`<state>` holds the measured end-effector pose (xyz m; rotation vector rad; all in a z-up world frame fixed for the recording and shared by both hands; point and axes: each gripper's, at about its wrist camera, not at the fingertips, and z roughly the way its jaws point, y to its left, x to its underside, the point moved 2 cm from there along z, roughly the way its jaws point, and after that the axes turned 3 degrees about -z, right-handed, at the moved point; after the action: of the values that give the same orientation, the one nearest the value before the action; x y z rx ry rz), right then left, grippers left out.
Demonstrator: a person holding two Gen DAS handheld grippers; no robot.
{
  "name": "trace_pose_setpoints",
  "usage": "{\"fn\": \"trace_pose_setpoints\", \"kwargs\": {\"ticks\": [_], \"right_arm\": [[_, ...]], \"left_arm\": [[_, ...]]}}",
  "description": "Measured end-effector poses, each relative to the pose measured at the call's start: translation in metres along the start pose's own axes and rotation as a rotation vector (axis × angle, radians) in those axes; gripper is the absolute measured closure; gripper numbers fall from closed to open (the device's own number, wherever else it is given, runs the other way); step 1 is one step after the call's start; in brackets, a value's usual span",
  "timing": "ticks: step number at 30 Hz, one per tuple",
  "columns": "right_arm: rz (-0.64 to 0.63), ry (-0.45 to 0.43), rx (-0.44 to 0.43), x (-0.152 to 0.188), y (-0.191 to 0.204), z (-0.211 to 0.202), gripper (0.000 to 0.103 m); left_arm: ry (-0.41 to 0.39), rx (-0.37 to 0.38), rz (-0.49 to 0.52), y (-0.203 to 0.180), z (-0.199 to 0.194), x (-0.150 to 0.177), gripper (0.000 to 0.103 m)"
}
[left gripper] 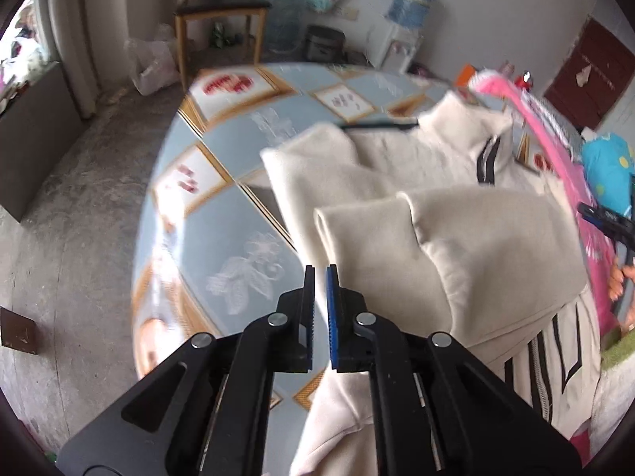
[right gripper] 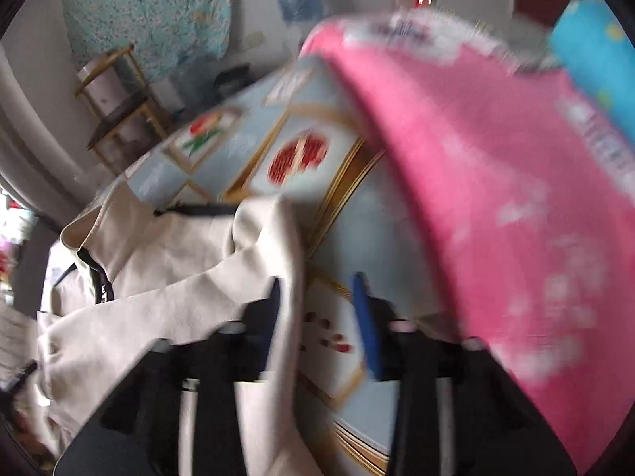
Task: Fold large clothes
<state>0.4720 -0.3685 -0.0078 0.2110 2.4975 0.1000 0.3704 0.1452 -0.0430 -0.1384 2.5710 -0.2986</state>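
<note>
A cream zip-up jacket [left gripper: 397,182] with black stripes lies partly folded on the table [left gripper: 222,158], one sleeve laid across its body. My left gripper [left gripper: 320,273] hovers at the jacket's left edge, its jaws almost together and holding nothing. In the right wrist view the jacket [right gripper: 158,277] fills the left side. My right gripper [right gripper: 317,281] is open, and a hanging edge of the cream cloth drapes over its left finger [right gripper: 274,305] without being pinched. The right gripper [left gripper: 607,222] and a hand also show at the far right of the left wrist view.
The table carries a pale blue cloth [right gripper: 377,230] with framed red patterns. A pink fabric [right gripper: 476,178] is piled on its right side, with a bright blue item [left gripper: 607,166] beside it. A wooden chair [left gripper: 222,12] and a water dispenser [left gripper: 408,4] stand beyond the table.
</note>
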Motion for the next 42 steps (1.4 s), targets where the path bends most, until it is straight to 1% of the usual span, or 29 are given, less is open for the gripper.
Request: {"fn": "trace_pose_setpoints", "kwargs": {"ticks": [2,3,5,6,8,9,10,11,12,13,15,17,18,19,21,23,24,25,26,27,28,29,30,33,35,36,38,40,42], "right_arm": [[-0.056,-0.016,-0.044,0.007,0.014,-0.019,0.058],[-0.116,-0.010,-0.097,0.019,0.031,-0.028,0.058],[-0.213,0.027,-0.175,0.040,0.056,-0.032,0.058],[-0.258,0.060,-0.205,0.054,0.070,-0.030,0.058],[-0.311,0.099,-0.191,0.073,0.084,-0.020,0.058],[-0.333,0.126,-0.153,0.086,0.087,-0.012,0.058],[-0.330,0.154,-0.137,0.094,0.085,-0.003,0.058],[-0.317,0.184,-0.129,0.101,0.081,0.005,0.057],[-0.290,0.172,-0.153,0.106,0.074,0.005,0.057],[-0.271,0.173,-0.167,0.109,0.067,0.001,0.057],[-0.261,0.199,-0.133,0.108,0.062,-0.004,0.057],[-0.253,0.215,-0.118,0.104,0.064,-0.009,0.057],[-0.251,0.208,-0.116,0.099,0.068,-0.013,0.057],[-0.251,0.183,-0.139,0.094,0.073,-0.021,0.057],[-0.254,0.147,-0.194,0.091,0.088,-0.030,0.057],[-0.275,0.130,-0.214,0.093,0.108,-0.030,0.056],[-0.290,0.130,-0.222,0.097,0.117,-0.028,0.056],[-0.306,0.146,-0.224,0.104,0.126,-0.019,0.056],[-0.324,0.177,-0.206,0.113,0.131,-0.008,0.056],[-0.338,0.206,-0.184,0.122,0.133,0.000,0.055],[-0.369,0.171,-0.170,0.130,0.135,-0.002,0.055],[-0.397,0.172,-0.146,0.135,0.136,-0.009,0.055],[-0.394,0.174,-0.137,0.137,0.136,-0.016,0.055],[-0.343,0.160,-0.174,0.141,0.126,-0.052,0.050],[-0.327,0.125,-0.196,0.152,0.118,-0.082,0.038],[-0.327,0.115,-0.199,0.160,0.113,-0.095,0.035],[-0.323,0.108,-0.204,0.179,0.105,-0.110,0.025],[-0.310,0.122,-0.195,0.199,0.096,-0.118,0.024],[-0.292,0.154,-0.181,0.219,0.088,-0.117,0.024]], "left_arm": [[-0.042,0.003,0.006,-0.002,-0.014,-0.004,0.097],[-0.058,0.022,0.014,-0.007,-0.018,-0.006,0.097],[-0.067,0.080,0.047,-0.027,-0.021,-0.008,0.096],[-0.058,0.089,0.062,-0.035,-0.018,-0.007,0.094],[-0.015,0.083,0.104,-0.055,-0.005,-0.001,0.089],[0.011,0.065,0.119,-0.061,0.002,0.003,0.084],[0.052,0.034,0.128,-0.065,0.013,0.011,0.079],[0.090,0.010,0.127,-0.064,0.024,0.018,0.079],[0.111,0.000,0.121,-0.060,0.030,0.025,0.080],[0.081,0.016,0.118,-0.057,0.027,0.029,0.080],[0.090,0.020,0.115,-0.054,0.022,0.033,0.080],[0.087,0.001,0.120,-0.055,0.014,0.033,0.080],[0.066,-0.014,0.138,-0.058,0.006,0.032,0.080],[0.047,-0.007,0.149,-0.062,0.000,0.030,0.080],[0.018,0.033,0.160,-0.073,-0.008,0.025,0.078],[0.011,0.051,0.170,-0.092,-0.008,0.023,0.073],[0.020,0.051,0.177,-0.098,-0.005,0.023,0.068],[0.047,0.040,0.198,-0.108,0.004,0.028,0.064],[0.074,0.016,0.219,-0.113,0.013,0.035,0.062],[0.100,-0.023,0.244,-0.114,0.023,0.043,0.059],[0.098,-0.077,0.284,-0.115,0.031,0.053,0.059],[0.065,-0.091,0.310,-0.116,0.027,0.059,0.057],[0.070,-0.100,0.317,-0.115,0.024,0.062,0.057],[0.081,-0.093,0.275,-0.109,0.003,0.066,0.056],[0.054,-0.067,0.260,-0.107,-0.022,0.073,0.050],[0.041,-0.057,0.255,-0.105,-0.032,0.077,0.042],[0.030,-0.057,0.250,-0.101,-0.051,0.092,0.039],[0.056,-0.058,0.243,-0.097,-0.057,0.115,0.035],[0.091,-0.066,0.227,-0.093,-0.056,0.136,0.035]]}}
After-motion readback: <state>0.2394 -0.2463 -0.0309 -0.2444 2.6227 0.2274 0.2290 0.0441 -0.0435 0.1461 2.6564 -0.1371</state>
